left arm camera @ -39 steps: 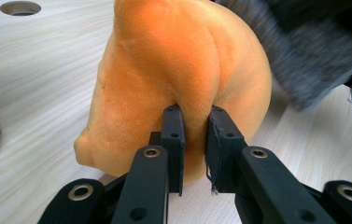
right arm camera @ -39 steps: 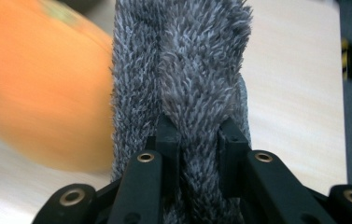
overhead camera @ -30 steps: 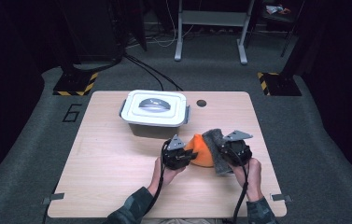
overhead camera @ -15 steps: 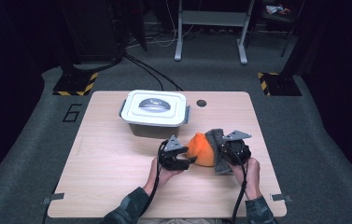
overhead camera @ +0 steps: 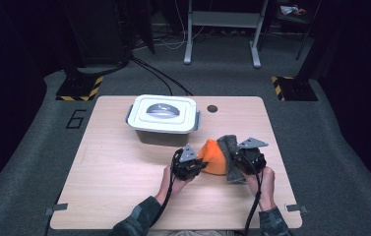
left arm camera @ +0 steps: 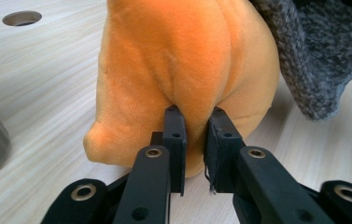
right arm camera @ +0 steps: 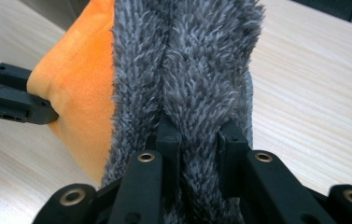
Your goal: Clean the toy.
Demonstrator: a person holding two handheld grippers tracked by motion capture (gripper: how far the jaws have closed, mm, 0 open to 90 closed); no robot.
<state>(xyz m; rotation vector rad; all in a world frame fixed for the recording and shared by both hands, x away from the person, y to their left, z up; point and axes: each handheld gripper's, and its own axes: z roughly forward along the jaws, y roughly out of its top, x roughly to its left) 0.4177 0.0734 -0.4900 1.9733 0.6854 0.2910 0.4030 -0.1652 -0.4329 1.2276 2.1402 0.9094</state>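
An orange plush piece stands on the table, with a grey fuzzy knit piece wrapped against its right side. My left gripper comes at it from the left. Its jaws have just been closing and now pinch a fold of the orange plush, as the left gripper view shows close up. My right gripper is shut on the grey knit, whose pile bulges between the pads of the right gripper. The orange plush lies to the left of it there.
A white lidded container stands on the wooden table just behind and left of the grippers. A round cable hole sits near the far edge. The grey knit hangs at the upper right of the left gripper view.
The left gripper drew slightly away from the orange plush and has come back against it. The right gripper and the grey knit have kept still.
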